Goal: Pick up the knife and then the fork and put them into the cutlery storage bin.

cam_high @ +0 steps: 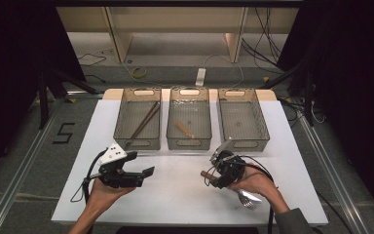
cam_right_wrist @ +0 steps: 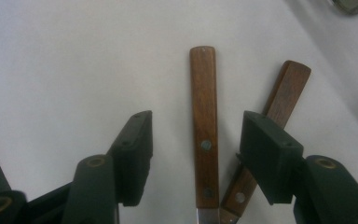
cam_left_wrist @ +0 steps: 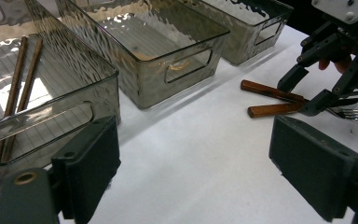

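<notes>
One wooden-handled piece of cutlery (cam_right_wrist: 204, 130) is framed between the half-open jaws of the right gripper (cam_right_wrist: 196, 154), not yet pinched, on the white table (cam_high: 175, 195). A second wooden handle (cam_right_wrist: 279, 100) is crossed under the right jaw. Beyond it, three bins (cam_high: 189, 124) are lined up. The left gripper (cam_left_wrist: 193, 168) is held wide open and empty.

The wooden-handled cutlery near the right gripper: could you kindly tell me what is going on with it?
A person holds a gripper in each hand at a white table. The right gripper is lowered over two wooden-handled pieces of cutlery: the straight wooden handle sits between its open jaws, untouched, while the slanted second handle passes under one jaw. A metal fork head lies by that hand. The left gripper hangs open and empty. Behind stand three smoky clear plastic bins; the left one holds brown chopsticks.
</notes>
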`<state>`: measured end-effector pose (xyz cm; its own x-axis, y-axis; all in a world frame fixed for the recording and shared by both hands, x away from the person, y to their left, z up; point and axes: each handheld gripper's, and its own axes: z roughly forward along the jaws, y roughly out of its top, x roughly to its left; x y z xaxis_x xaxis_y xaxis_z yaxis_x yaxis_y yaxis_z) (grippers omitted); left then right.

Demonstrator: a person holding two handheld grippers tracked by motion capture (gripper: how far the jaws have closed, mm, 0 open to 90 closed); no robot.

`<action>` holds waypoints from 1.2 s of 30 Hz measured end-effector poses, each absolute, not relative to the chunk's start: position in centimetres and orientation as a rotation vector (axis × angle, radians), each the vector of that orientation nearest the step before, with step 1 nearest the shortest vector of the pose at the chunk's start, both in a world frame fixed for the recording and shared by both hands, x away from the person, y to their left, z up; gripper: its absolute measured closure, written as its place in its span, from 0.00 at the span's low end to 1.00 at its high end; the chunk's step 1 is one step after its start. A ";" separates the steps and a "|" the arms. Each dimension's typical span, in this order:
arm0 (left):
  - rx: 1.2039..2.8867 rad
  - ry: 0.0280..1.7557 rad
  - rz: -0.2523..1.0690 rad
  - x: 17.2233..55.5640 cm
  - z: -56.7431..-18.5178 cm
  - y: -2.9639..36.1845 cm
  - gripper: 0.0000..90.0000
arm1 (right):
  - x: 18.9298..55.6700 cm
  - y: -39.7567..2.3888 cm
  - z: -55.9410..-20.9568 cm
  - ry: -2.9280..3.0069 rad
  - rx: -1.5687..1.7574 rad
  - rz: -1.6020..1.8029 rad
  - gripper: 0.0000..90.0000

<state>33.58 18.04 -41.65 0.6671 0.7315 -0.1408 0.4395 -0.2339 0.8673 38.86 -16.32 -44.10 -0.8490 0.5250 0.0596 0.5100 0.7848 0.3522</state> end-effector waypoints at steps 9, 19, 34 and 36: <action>1.879 0.914 0.364 33.4 -41.6 18.0 0.17 | 39.0 -16.5 -44.5 2.940 0.858 0.523 0.58; 1.885 0.909 0.364 33.3 -41.6 18.0 0.17 | 39.0 -16.5 -44.9 2.949 0.845 0.452 0.65; 1.887 0.907 0.359 33.3 -41.6 17.9 0.17 | 38.9 -16.2 -45.6 2.967 0.798 0.367 0.75; 1.888 0.907 0.359 33.3 -41.7 17.9 0.17 | 38.9 -16.2 -45.6 2.966 0.796 0.361 0.76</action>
<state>33.31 17.91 -41.65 0.6782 0.7226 -0.1339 0.4354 -0.2483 0.8653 38.90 -16.15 -45.63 -0.8663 0.4993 0.0130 0.4879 0.8403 0.2365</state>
